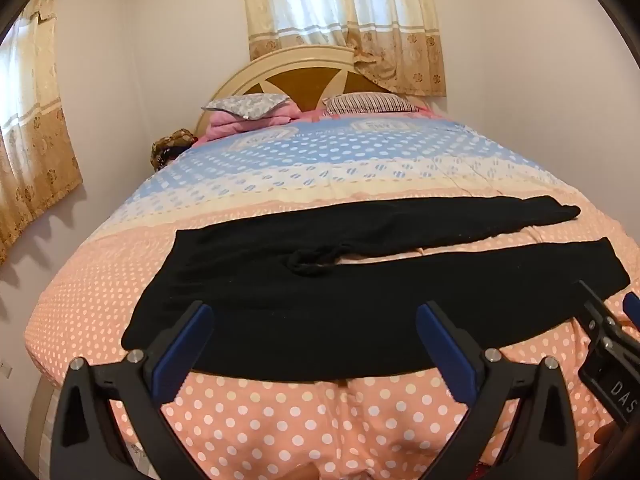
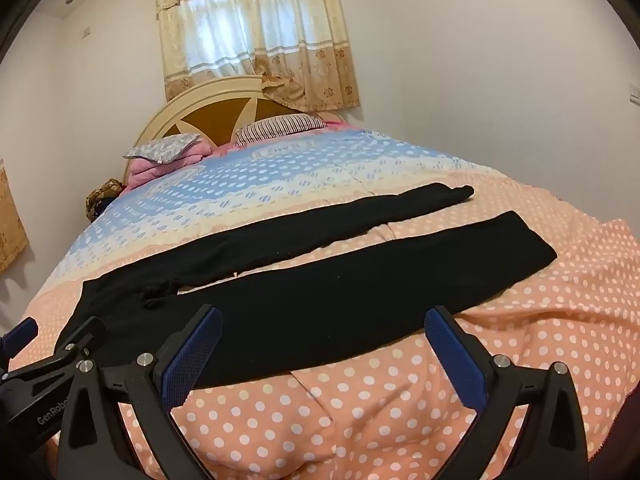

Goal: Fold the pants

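Observation:
Black pants [image 1: 320, 312] lie flat across the near part of the bed, waist at the left, two legs stretching right with a gap between them. They also show in the right wrist view [image 2: 320, 300]. My left gripper [image 1: 316, 340] is open and empty, held above the near edge of the pants by the hip. My right gripper [image 2: 324, 344] is open and empty above the near leg. The right gripper also shows in the left wrist view [image 1: 608, 320]. The left gripper also shows in the right wrist view [image 2: 40, 344].
The bed has a pink, cream and blue polka-dot quilt [image 1: 320, 420]. Pillows [image 1: 248, 106] and a cream headboard [image 1: 296, 76] stand at the far end. Curtained windows [image 1: 344, 20] hang behind and at the left. White walls flank both sides.

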